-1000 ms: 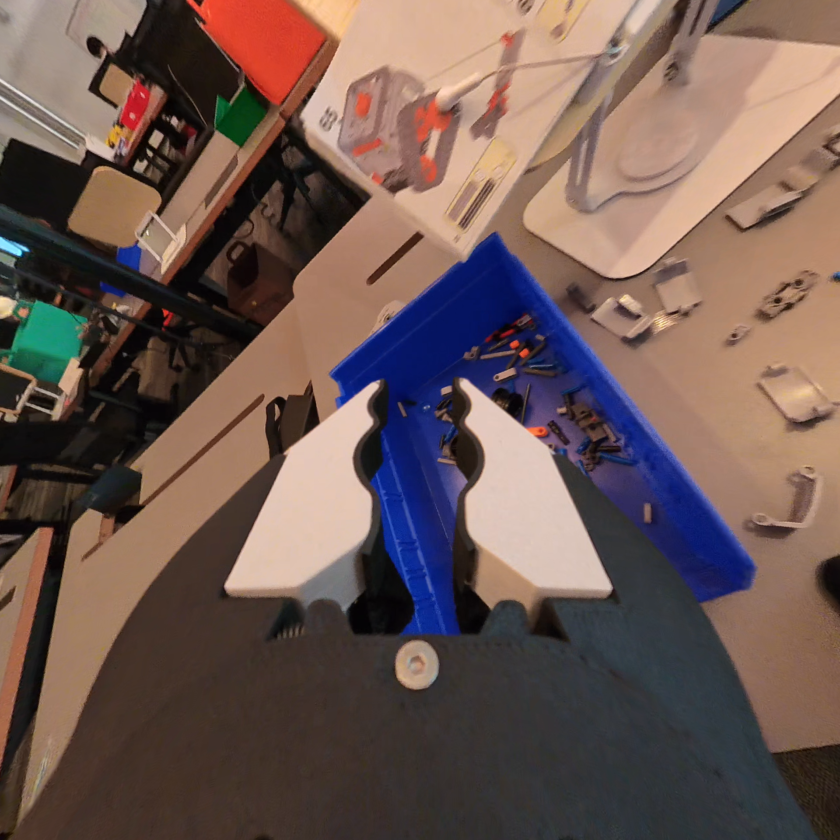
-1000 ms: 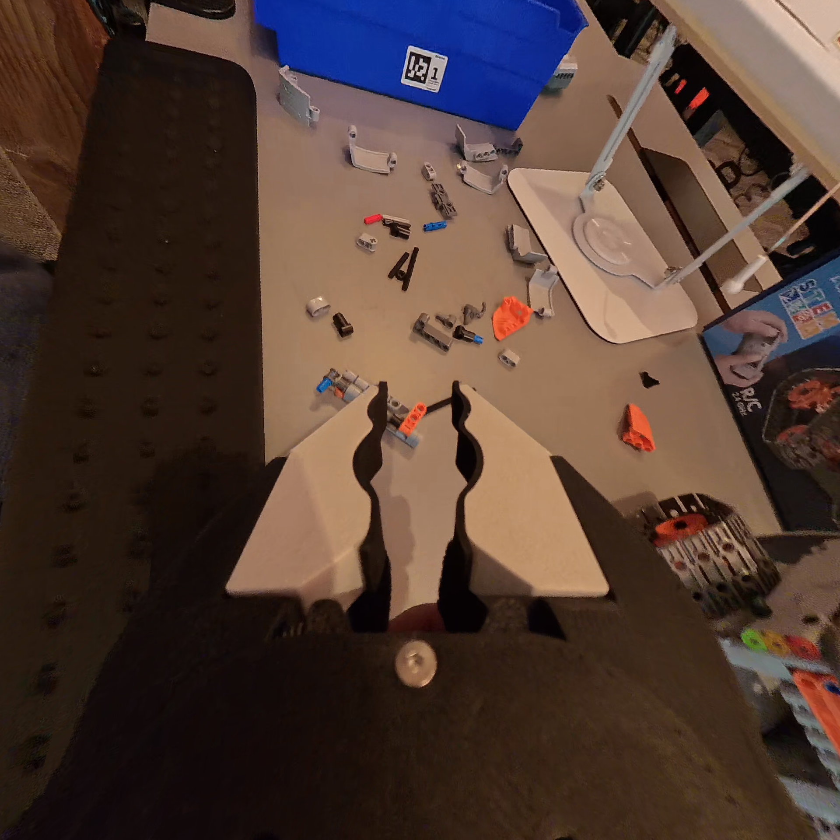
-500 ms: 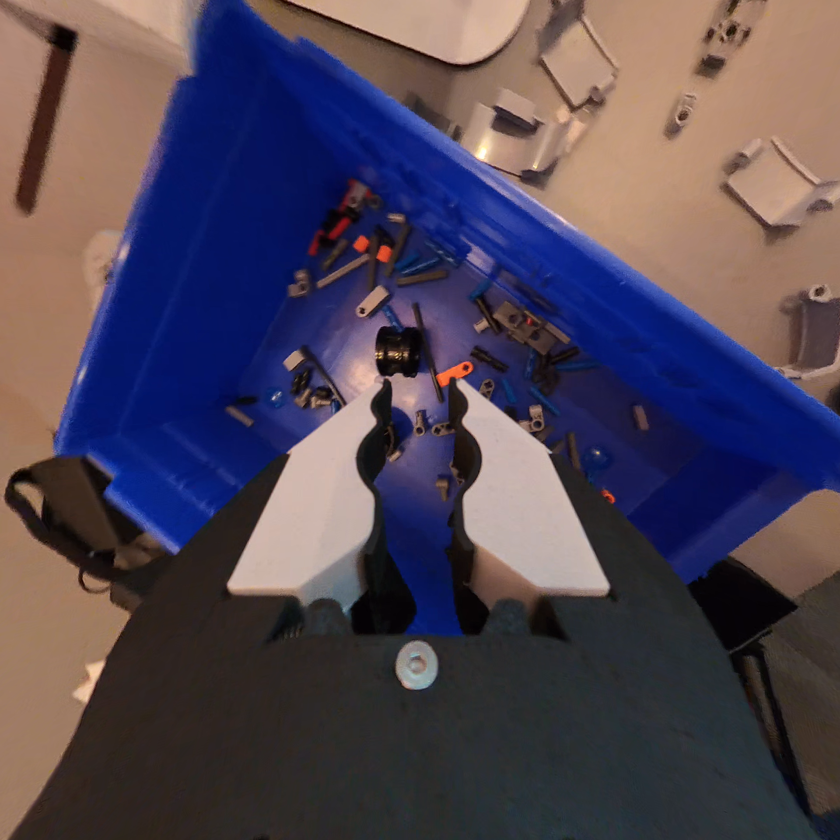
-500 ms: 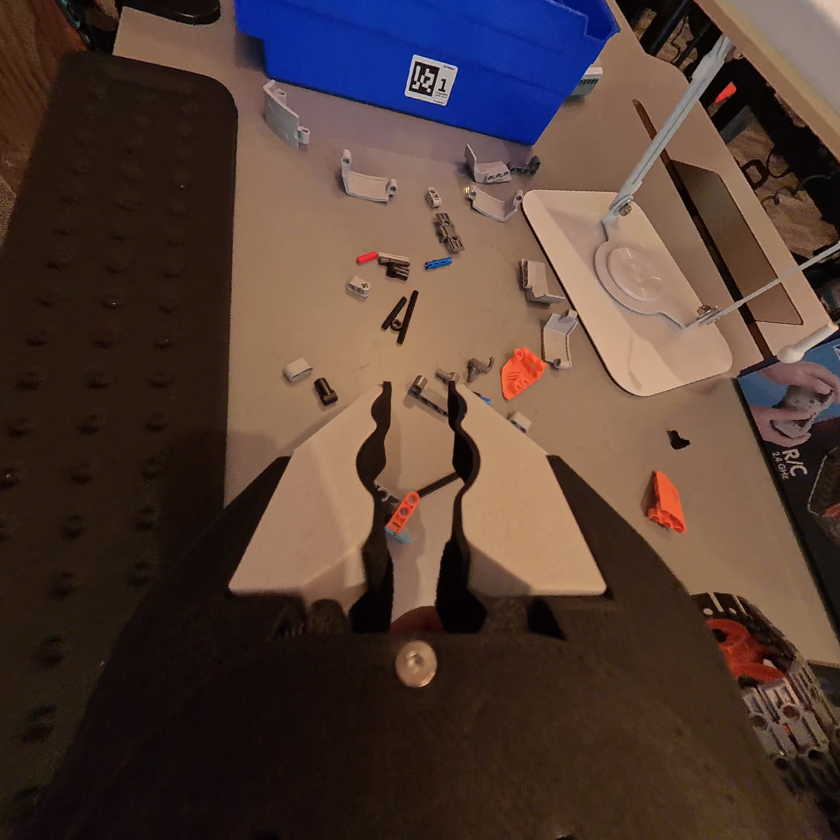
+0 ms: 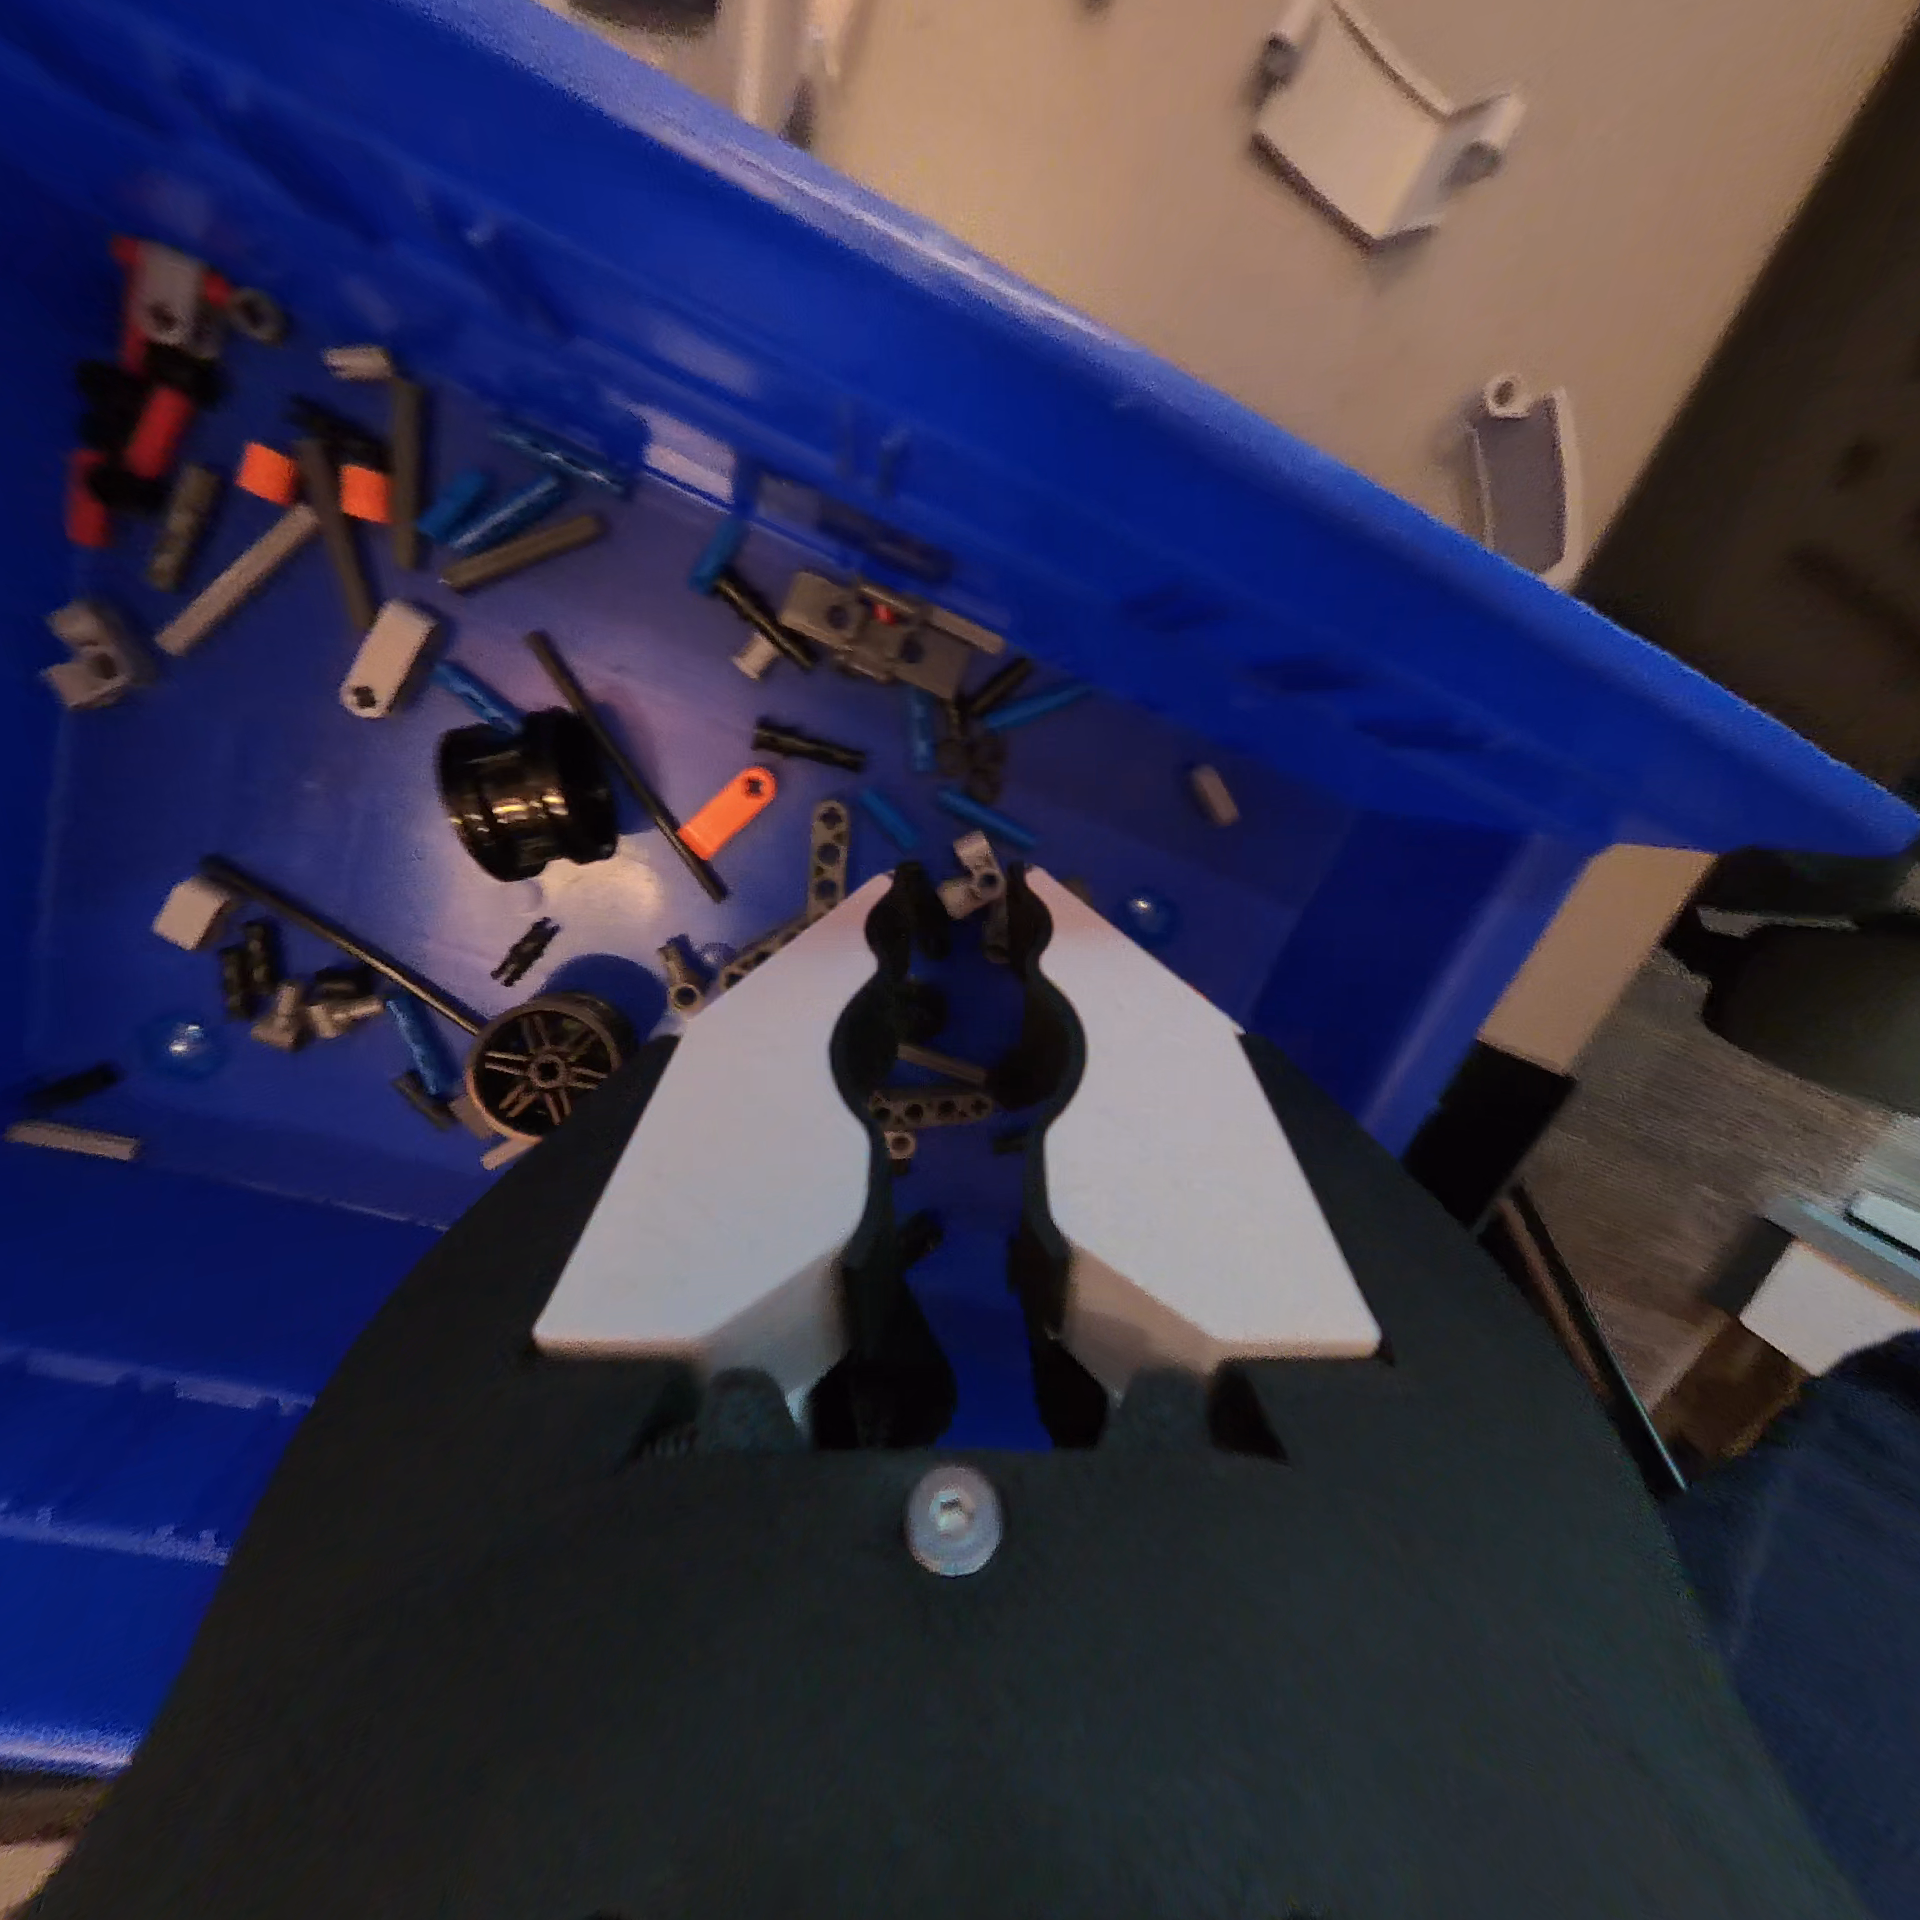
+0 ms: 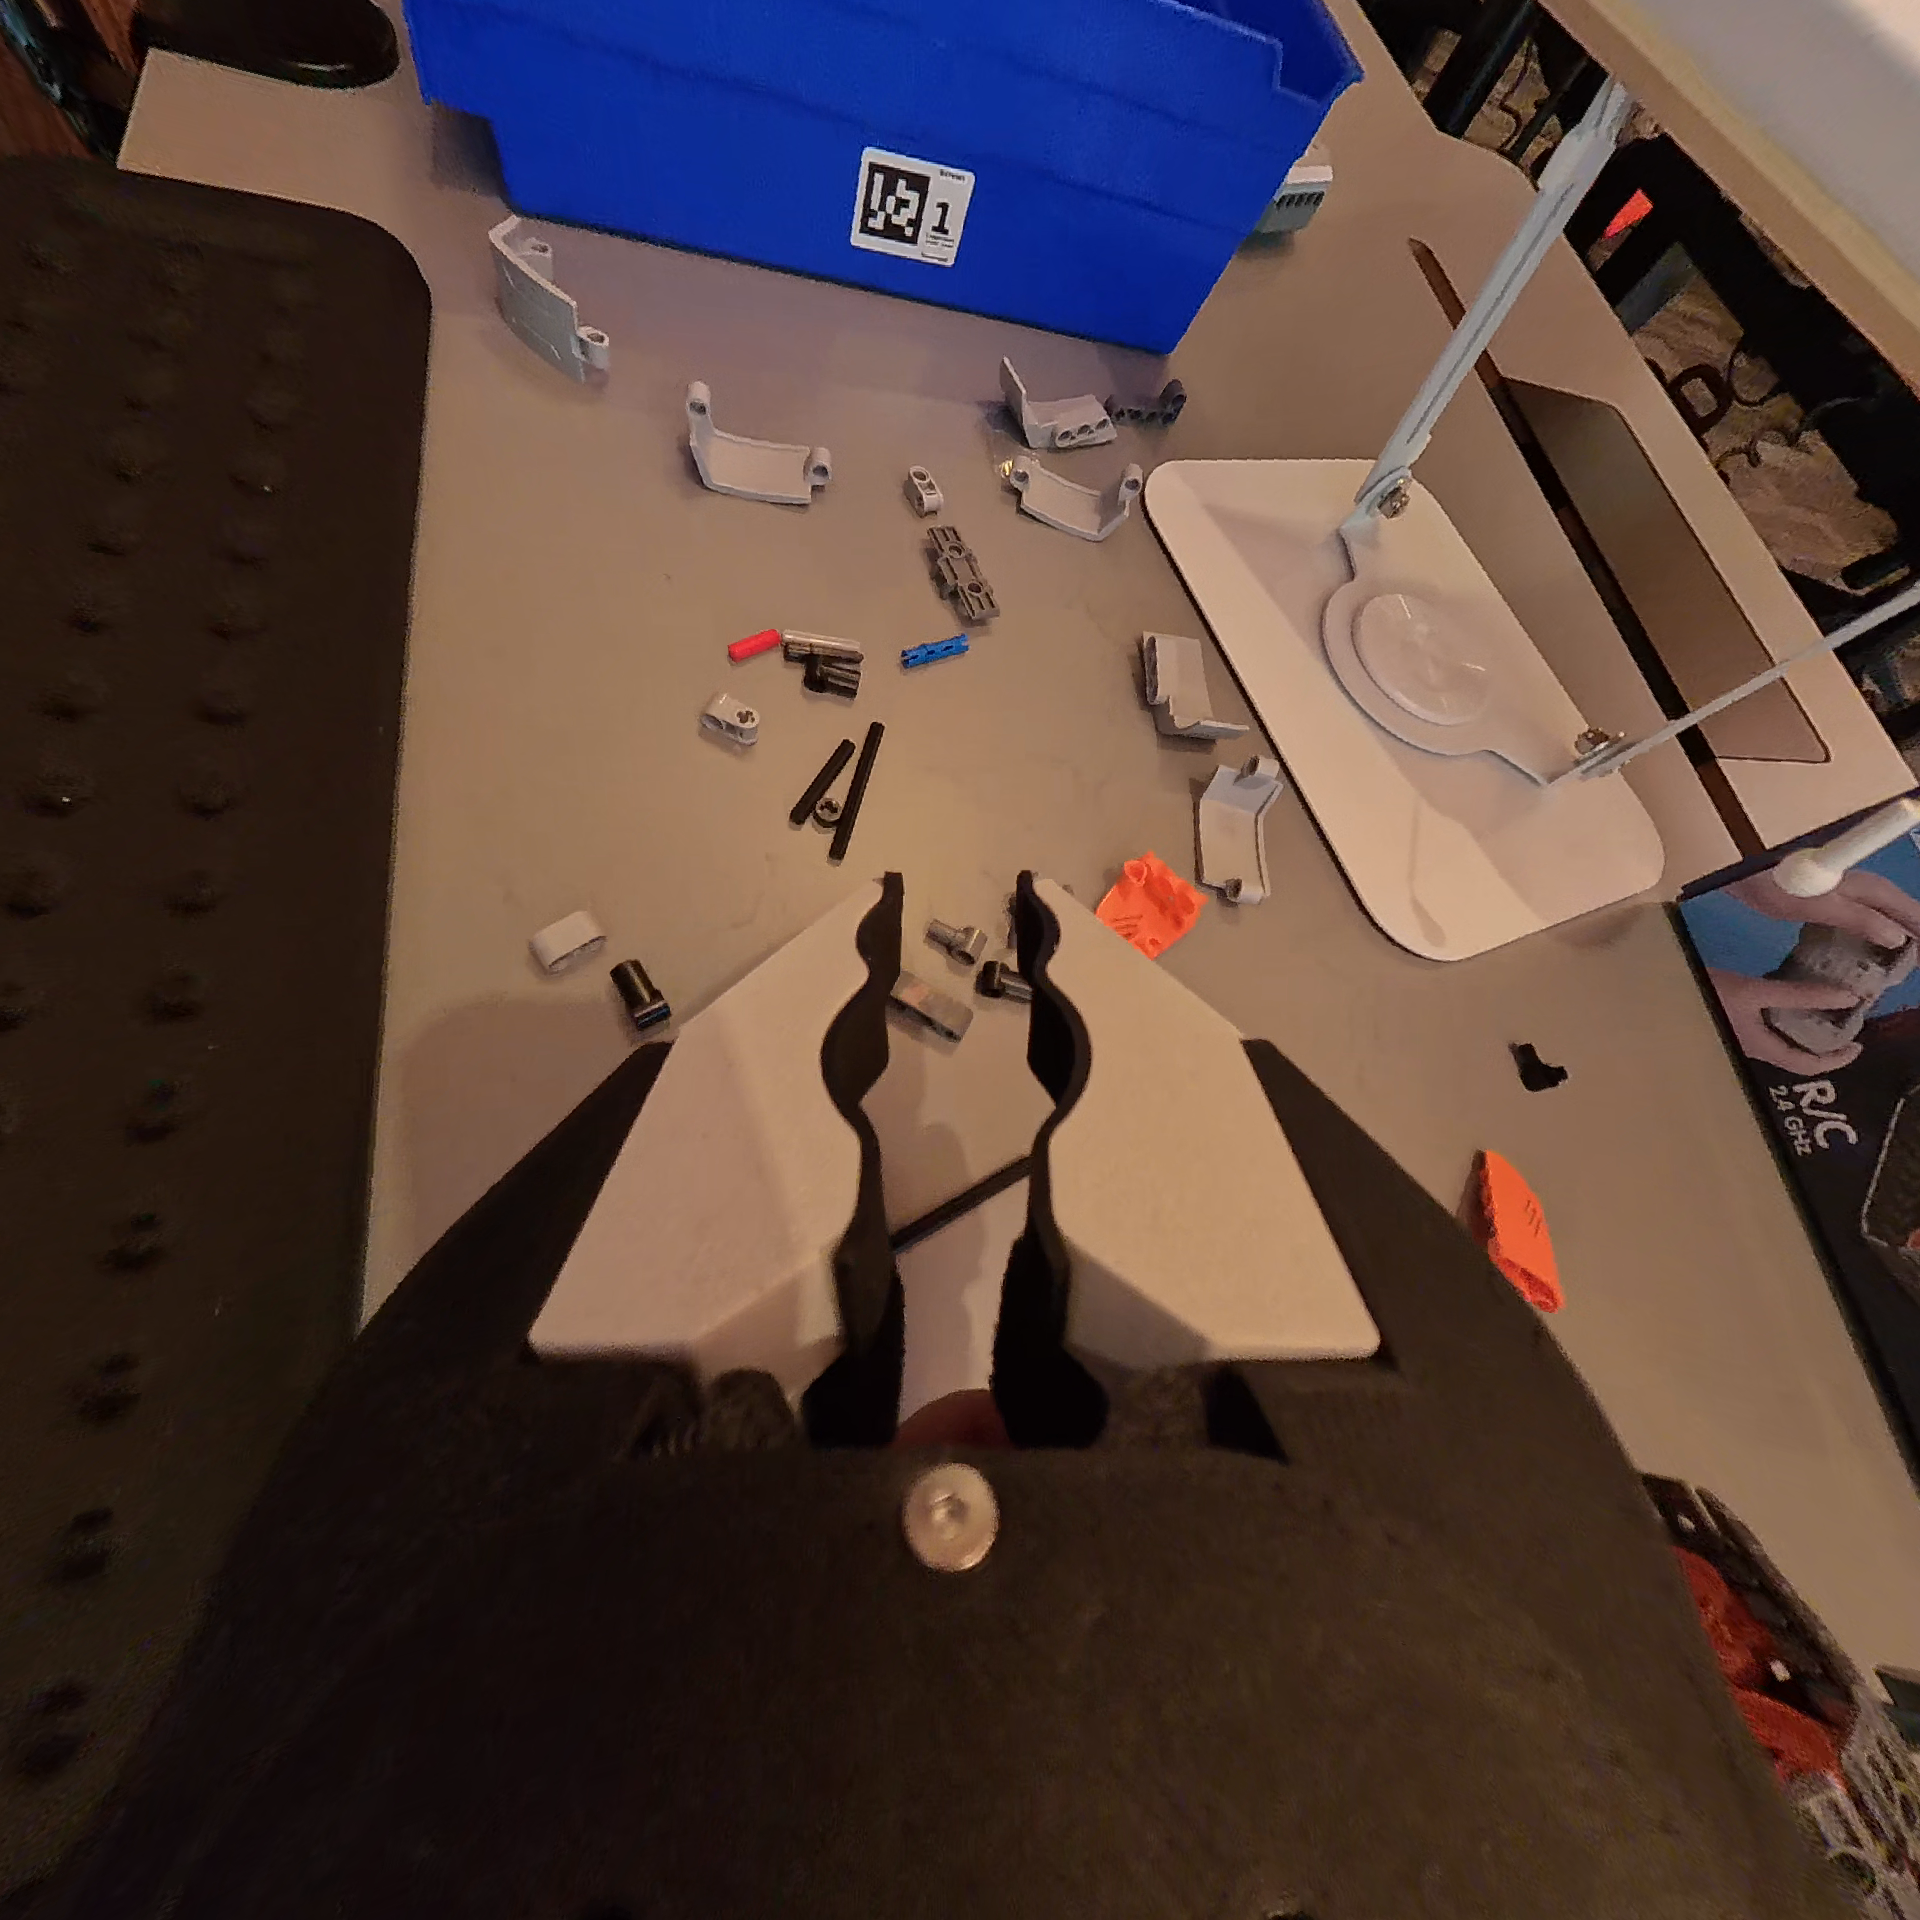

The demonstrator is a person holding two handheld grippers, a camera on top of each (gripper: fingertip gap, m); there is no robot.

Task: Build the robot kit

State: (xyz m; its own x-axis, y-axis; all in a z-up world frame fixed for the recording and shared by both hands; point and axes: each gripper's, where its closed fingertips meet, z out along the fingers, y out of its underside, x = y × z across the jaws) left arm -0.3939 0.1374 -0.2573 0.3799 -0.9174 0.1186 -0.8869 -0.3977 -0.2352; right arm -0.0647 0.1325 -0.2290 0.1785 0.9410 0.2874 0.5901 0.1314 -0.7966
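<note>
Left wrist view: the left gripper, black-bodied with two pale grey fingers, points down into a deep blue plastic bin. Its jaws stand a little way apart and grip nothing. Small building-toy parts litter the bin floor. A small grey connector lies just past the fingertips, and a dark grey perforated beam shows through the gap between the fingers. To the left lie a glossy black wheel hub, a flat orange tab with a hole, a thin black axle rod and a dark spoked wheel. Blue pins and grey beams are scattered farther back. Beyond the bin wall, a curved light grey panel rests on the tan tabletop. The view is slightly blurred.

Right wrist view: the right gripper, of the same make, hangs over the grey tabletop, its jaws also slightly parted and empty. Small grey and black pieces lie on the table between and just beyond its fingertips. An orange ribbed part sits just right of the tips. Two black rods lie ahead, with a red pin and a blue pin farther on. The blue bin stands at the far edge, bearing a white sticker with a black square code. A white flat stand base lies to the right, and a black studded mat to the left.
</note>
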